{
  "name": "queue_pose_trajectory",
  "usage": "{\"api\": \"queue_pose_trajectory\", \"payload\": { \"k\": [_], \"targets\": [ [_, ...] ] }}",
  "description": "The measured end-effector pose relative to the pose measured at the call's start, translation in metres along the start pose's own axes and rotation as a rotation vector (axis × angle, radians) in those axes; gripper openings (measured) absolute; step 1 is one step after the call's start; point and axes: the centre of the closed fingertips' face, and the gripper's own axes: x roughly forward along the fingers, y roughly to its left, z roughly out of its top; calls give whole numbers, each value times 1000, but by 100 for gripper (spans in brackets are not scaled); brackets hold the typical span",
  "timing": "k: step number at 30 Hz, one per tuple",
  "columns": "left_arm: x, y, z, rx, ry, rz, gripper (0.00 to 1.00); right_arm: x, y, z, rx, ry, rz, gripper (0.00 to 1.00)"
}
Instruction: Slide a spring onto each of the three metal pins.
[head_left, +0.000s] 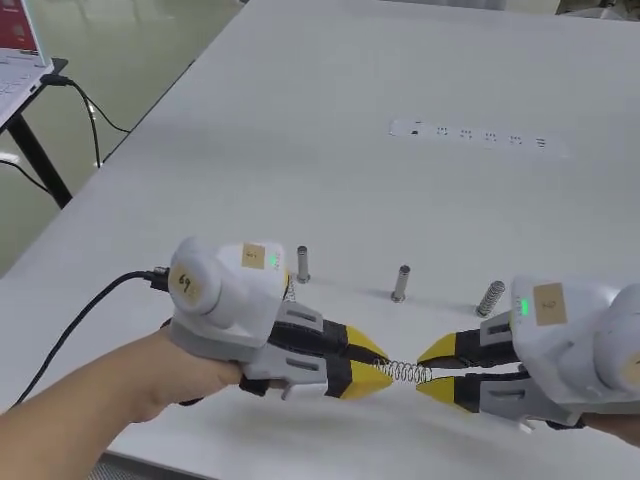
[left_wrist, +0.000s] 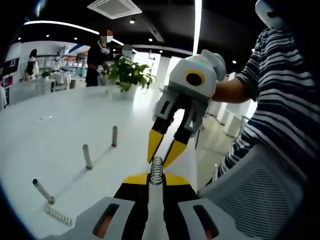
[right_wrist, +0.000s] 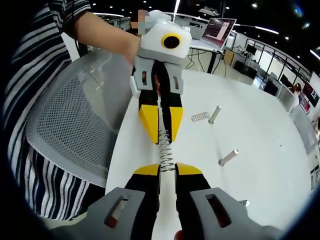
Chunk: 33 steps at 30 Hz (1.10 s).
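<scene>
A thin silver spring (head_left: 405, 372) hangs level just above the worktop (head_left: 330, 150), at 6 o'clock in the head view. The left claw (head_left: 386, 371) is clamped on one end. The right claw (head_left: 421, 372) stands apart around the other end. The left gripper view shows a loose spring (left_wrist: 57, 215) lying at 8 o'clock beside a bare pin (left_wrist: 42, 191).
</scene>
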Motion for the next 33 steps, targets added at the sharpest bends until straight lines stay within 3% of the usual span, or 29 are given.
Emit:
{"api": "queue_pose_trajectory", "payload": {
  "k": [7, 19, 23, 24, 25, 33],
  "targets": [
    [-1, 0, -4, 11, 24, 4, 2, -3, 2, 4, -56, 1, -8, 7],
    [1, -1, -8, 14, 35, 3, 2, -18, 1, 29, -156, -52, -11, 6],
    [4, -3, -9, 19, 40, -3, 2, -20, 3, 43, -153, -94, 2, 6],
    [5, -4, -9, 21, 40, -6, 2, -20, 4, 54, -132, -154, 7, 6],
    [6, -8, -8, 18, 32, -19, 2, -20, 3, 58, -114, -176, 7, 6],
    [5, -3, -8, 43, 41, 5, 2, -14, 2, 61, -141, -176, -15, 6]
  ]
}}
